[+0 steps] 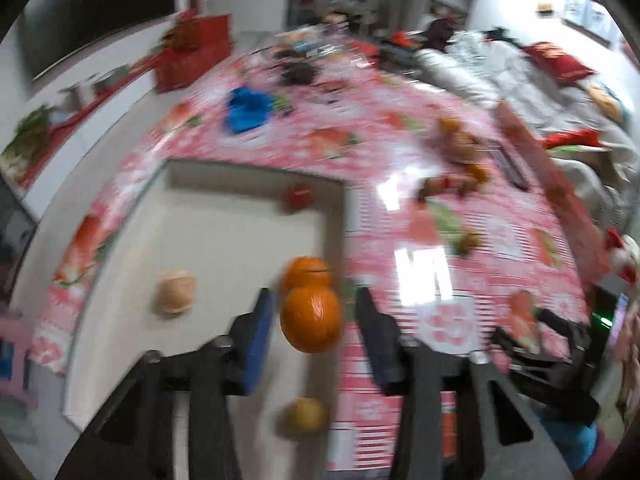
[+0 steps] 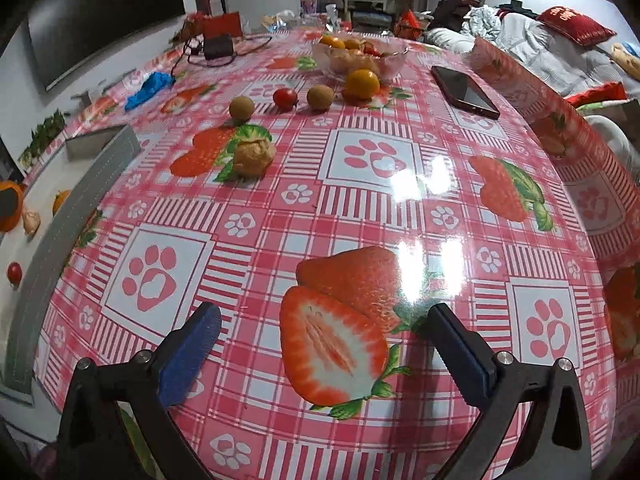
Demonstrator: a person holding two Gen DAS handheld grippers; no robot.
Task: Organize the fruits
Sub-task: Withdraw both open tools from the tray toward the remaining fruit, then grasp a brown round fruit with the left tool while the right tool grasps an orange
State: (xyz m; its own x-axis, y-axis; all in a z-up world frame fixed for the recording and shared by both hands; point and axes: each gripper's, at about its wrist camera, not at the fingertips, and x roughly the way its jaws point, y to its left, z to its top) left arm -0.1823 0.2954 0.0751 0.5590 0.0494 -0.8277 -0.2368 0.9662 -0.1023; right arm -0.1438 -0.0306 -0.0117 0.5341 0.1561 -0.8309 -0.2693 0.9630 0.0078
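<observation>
In the blurred left wrist view, my left gripper hangs over the right side of a white tray. An orange sits between its fingers with a gap on each side, so the jaws are open. Behind it lies a second orange. The tray also holds a pale fruit, a small tomato and a yellowish fruit. My right gripper stands wide open and empty over the tablecloth. Farther off lie a pale papery fruit, two brown fruits, a tomato and a tangerine.
A glass bowl of fruit stands at the far end of the table. A dark phone lies at the right, a blue cloth at the left. The tray's grey rim runs along the table's left edge. A sofa with cushions is on the right.
</observation>
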